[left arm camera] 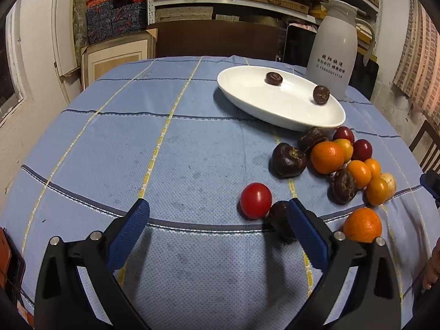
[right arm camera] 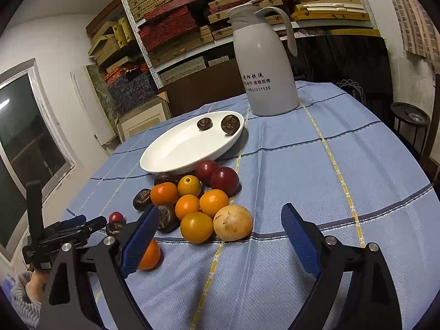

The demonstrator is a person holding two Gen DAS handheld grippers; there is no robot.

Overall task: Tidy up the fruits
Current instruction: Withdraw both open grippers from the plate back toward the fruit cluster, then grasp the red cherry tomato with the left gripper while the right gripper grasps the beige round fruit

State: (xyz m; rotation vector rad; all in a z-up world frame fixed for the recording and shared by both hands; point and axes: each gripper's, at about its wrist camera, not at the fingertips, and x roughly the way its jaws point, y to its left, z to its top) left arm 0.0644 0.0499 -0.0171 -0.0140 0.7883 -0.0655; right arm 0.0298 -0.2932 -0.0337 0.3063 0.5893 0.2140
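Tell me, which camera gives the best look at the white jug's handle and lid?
The right wrist view: the white jug stands whole there, with its lid and curved handle clear against the shelves. In the left wrist view the jug sits near the picture's top right edge, with its top cut off and its handle only partly seen.

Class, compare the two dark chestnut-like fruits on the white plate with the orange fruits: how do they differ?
The two dark fruits are brown-black and dull; the orange fruits are bright and glossy. The dark pair lies apart on the white plate; the orange ones cluster together on the blue tablecloth. Both kinds are roundish.
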